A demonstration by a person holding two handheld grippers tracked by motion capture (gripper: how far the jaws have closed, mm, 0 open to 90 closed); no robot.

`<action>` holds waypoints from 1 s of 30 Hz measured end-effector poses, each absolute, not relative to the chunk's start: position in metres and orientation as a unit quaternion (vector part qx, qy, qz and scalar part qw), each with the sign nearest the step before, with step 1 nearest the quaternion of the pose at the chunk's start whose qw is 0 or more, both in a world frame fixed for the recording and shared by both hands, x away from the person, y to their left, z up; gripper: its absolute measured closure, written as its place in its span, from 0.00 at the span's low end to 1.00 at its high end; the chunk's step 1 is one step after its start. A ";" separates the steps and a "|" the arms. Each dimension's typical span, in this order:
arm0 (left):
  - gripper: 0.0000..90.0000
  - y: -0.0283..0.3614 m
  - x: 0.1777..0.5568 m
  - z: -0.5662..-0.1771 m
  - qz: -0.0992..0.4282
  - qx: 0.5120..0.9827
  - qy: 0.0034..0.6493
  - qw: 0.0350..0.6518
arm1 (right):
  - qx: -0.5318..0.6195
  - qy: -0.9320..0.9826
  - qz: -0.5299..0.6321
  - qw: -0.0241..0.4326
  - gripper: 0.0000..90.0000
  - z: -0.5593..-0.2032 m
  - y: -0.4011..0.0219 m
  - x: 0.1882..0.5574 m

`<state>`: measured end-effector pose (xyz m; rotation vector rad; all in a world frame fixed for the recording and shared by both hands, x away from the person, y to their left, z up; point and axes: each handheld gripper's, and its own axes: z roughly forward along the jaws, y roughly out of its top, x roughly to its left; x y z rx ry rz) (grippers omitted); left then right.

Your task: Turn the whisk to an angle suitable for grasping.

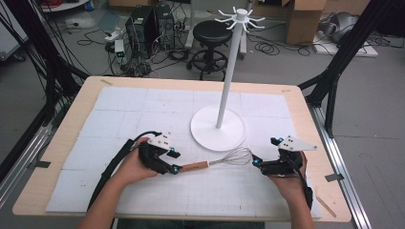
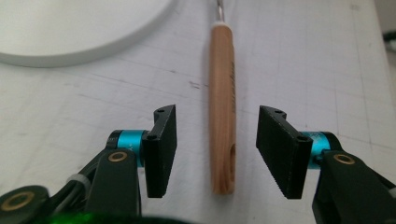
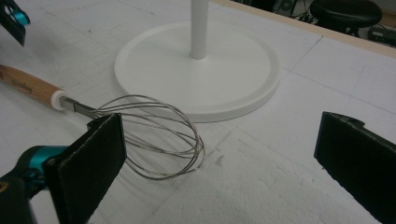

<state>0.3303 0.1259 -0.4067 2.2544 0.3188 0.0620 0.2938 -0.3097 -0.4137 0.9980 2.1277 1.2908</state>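
A whisk with a wooden handle (image 1: 193, 166) and a wire head (image 1: 234, 156) lies flat on the white mat, in front of the white stand. My left gripper (image 1: 175, 161) is at the handle's end. In the left gripper view the handle (image 2: 222, 93) lies between the jaws of that gripper (image 2: 217, 149), which is open, with a gap on each side of the wood. My right gripper (image 1: 265, 151) sits just right of the wire head, open wide. In the right gripper view the wires (image 3: 154, 135) lie beside the left jaw of that gripper (image 3: 224, 144), with nothing held.
A white stand with a round base (image 1: 205, 131) and a tall pole (image 1: 228, 71) topped by hooks rises just behind the whisk. The base rim (image 3: 233, 100) lies close to the wires. The wooden table edge (image 1: 62, 138) frames the mat. A stool (image 1: 211, 33) and boxes stand beyond.
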 end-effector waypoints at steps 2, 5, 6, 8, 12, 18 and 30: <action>0.50 0.137 0.330 -0.403 0.034 0.890 0.141 0.431 | 0.362 0.772 0.469 0.228 0.01 -0.413 -0.310 0.293; 0.47 0.149 0.330 -0.401 0.044 0.883 0.155 0.441 | 0.361 0.773 0.469 0.229 0.01 -0.412 -0.309 0.292; 0.46 0.153 0.329 -0.401 0.046 0.881 0.158 0.442 | 0.360 0.774 0.468 0.229 0.01 -0.412 -0.309 0.292; 0.45 0.160 0.329 -0.403 0.051 0.878 0.168 0.445 | 0.359 0.774 0.468 0.230 0.01 -0.411 -0.308 0.292; 0.37 0.178 0.330 -0.404 0.064 0.868 0.194 0.453 | 0.356 0.774 0.470 0.233 0.01 -0.409 -0.309 0.291; 0.29 0.207 0.330 -0.400 0.083 0.843 0.233 0.478 | 0.355 0.771 0.473 0.235 0.01 -0.407 -0.311 0.291; 0.17 0.220 0.333 -0.398 0.091 0.822 0.249 0.505 | 0.350 0.775 0.471 0.234 0.01 -0.405 -0.306 0.291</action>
